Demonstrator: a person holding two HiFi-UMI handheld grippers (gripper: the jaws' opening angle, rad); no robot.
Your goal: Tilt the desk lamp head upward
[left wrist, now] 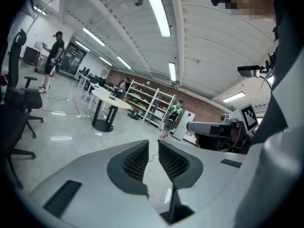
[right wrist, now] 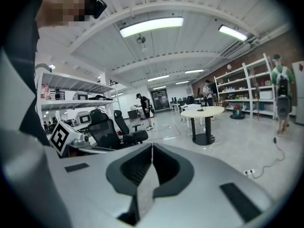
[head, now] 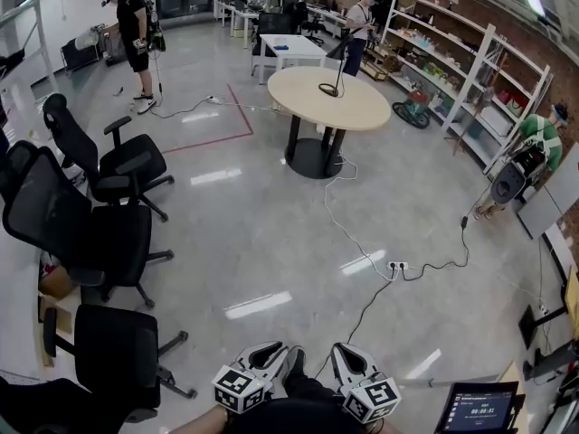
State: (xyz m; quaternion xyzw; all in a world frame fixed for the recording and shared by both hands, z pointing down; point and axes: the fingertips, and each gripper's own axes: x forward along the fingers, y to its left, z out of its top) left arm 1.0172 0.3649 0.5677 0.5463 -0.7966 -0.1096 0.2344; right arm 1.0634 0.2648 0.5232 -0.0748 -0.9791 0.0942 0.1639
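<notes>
The desk lamp [head: 336, 72] is a thin black stand on the round beige table [head: 308, 102], far across the room; its head is too small to make out. The right gripper view shows the lamp [right wrist: 201, 107] on that table [right wrist: 211, 112] in the distance. My left gripper [head: 275, 352] and right gripper [head: 347, 352] are held close to my body at the bottom of the head view, far from the lamp. The left gripper [left wrist: 153, 143] shows a narrow gap between its pads with nothing in it. The right gripper [right wrist: 152, 146] has its tips together and holds nothing.
Black office chairs [head: 109, 233] line the left side. A cable and a power strip [head: 396, 266] lie on the floor between me and the table. Shelving [head: 470, 80] runs along the right wall, with a person [head: 541, 143] beside it. A screen [head: 477, 410] stands at bottom right.
</notes>
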